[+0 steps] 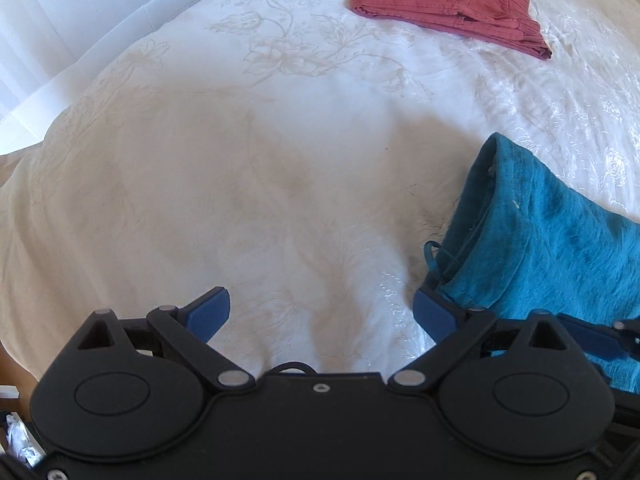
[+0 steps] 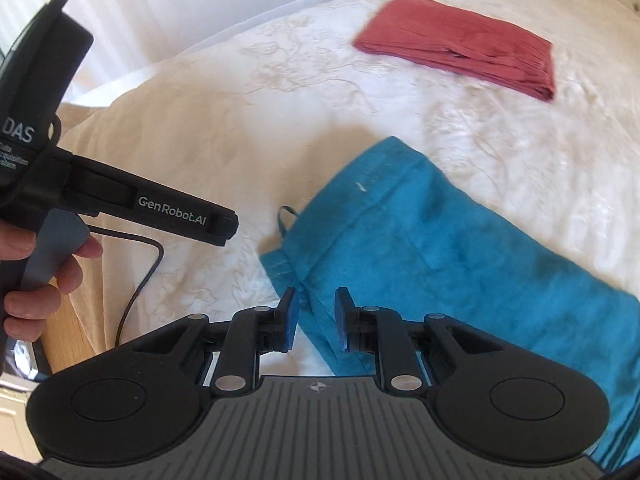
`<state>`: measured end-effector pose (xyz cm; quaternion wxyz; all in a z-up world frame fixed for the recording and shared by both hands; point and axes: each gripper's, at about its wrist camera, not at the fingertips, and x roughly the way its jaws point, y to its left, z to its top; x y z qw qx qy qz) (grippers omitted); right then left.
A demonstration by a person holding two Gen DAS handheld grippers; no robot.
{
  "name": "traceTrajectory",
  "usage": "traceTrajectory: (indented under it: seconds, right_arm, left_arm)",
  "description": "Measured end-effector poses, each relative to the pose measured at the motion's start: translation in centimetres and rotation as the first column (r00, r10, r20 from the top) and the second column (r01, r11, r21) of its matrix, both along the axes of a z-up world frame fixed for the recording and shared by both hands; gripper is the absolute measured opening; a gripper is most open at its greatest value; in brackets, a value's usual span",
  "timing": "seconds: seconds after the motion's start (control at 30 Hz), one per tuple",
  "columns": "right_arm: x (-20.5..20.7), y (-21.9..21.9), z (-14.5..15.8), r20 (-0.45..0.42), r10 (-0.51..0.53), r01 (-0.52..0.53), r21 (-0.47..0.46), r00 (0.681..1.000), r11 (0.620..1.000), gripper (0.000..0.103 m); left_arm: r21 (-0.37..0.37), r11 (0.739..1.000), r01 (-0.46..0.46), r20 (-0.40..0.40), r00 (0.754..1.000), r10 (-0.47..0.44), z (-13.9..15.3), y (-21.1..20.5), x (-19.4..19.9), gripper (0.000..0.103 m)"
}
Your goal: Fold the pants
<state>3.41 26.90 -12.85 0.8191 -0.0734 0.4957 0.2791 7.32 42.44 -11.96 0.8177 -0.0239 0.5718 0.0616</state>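
Right wrist view: the teal pants (image 2: 460, 248) lie on the white bedspread (image 2: 240, 128), waistband end toward the grippers. The red folded garment (image 2: 460, 46) rests well beyond the teal pants, apart from them. The right gripper (image 2: 316, 318) hovers over the near waistband edge of the teal pants, fingers partly apart and holding nothing. The left gripper (image 1: 320, 312) sits just left of the teal pants, fingers spread wide, empty. Judged step: approach for the first grasp. Next move calls for both grippers to pinch waistband corners.
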Motion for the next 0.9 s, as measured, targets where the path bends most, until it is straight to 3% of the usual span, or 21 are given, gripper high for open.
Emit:
traceTrajectory:
  seconds: [0.33,0.53,0.67,0.77,0.9]
  right_arm:
    - [1.3,3.9,-4.1,0.061,0.128,-0.112,-0.22,0.99,0.969,0.032]
    - [0.3,3.9,-4.1,0.141,0.195,-0.149,-0.285,0.971,0.947,0.032]
    - [-1.7,5.2,-3.8,0.182,0.323,-0.254,-0.321,0.929,0.912,0.037]
    - [-2.4,6.2,-4.6,0.198,0.363,-0.269,-0.382,0.911,0.884,0.037]
    - [-1.2,5.9,-4.7,0.183,0.301,-0.229,-0.334,0.936,0.914,0.036]
  left_arm:
    - [-0.058,0.997,-0.046,-0.026,0.999,0.045,-0.6,2.4,-0.8,0.098]
    - [-0.082,0.995,-0.059,-0.027,0.998,0.057,-0.7,2.6,-0.8,0.098]
    - [-0.094,0.993,-0.073,-0.029,0.997,0.071,-0.8,2.9,-0.6,0.098]
    - [-0.094,0.993,-0.072,-0.032,0.997,0.07,-0.8,2.9,-0.7,0.098]
    - [-0.088,0.994,-0.069,-0.024,0.997,0.067,-0.5,2.9,-1.0,0.098]
